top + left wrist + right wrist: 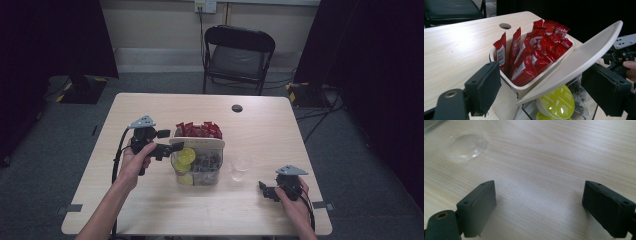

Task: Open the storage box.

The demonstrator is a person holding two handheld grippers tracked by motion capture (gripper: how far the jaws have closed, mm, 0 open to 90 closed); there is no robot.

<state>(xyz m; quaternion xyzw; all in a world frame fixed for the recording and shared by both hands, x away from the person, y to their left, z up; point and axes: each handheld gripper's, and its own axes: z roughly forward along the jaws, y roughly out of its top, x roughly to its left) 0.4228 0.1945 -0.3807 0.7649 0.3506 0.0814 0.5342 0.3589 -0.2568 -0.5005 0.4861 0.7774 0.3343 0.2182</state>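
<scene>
The left gripper reaches into the organiser at the table's middle, jaws spread wide around its tilted cream lid, which leans over the yellow capsules below and the red sachets behind. Whether a pad already touches the lid is hard to tell. This looks like the lid-handling step; next the jaws must close on its edge. The right gripper rests open on the near right, by the clear cup.
</scene>
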